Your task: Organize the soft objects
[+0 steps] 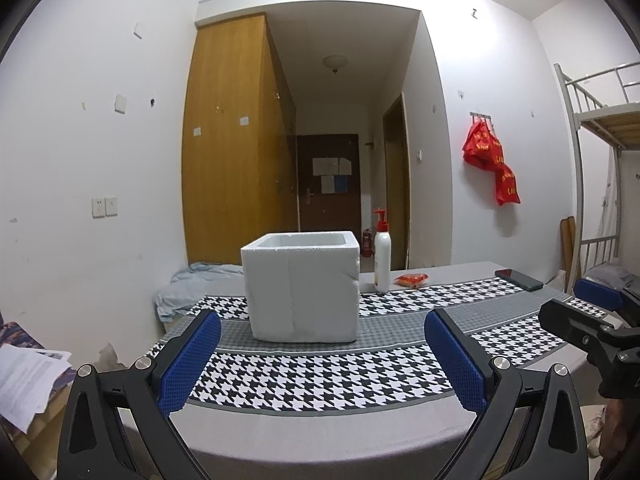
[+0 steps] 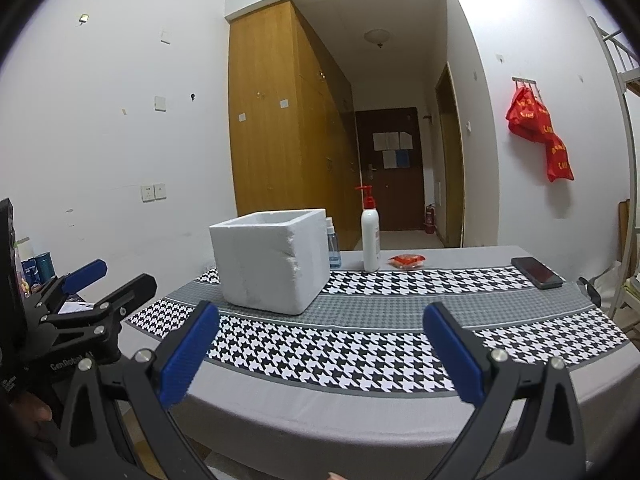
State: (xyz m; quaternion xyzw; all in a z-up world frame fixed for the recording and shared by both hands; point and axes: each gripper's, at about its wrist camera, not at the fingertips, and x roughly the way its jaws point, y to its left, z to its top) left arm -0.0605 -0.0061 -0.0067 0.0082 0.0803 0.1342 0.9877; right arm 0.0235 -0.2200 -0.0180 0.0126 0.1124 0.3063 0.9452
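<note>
Both grippers, left (image 1: 322, 360) and right (image 2: 320, 354), I hold spread and empty at tabletop's near edge | foam box (image 2: 272, 260) mid-left, orange packet (image 2: 407, 261) by far edge | stage unclear: box contents hidden, could be early or finished.

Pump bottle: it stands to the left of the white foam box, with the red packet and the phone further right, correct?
Not quite. The pump bottle stands to the right of the foam box, as the right wrist view shows. The red packet and the phone are further right.
</note>
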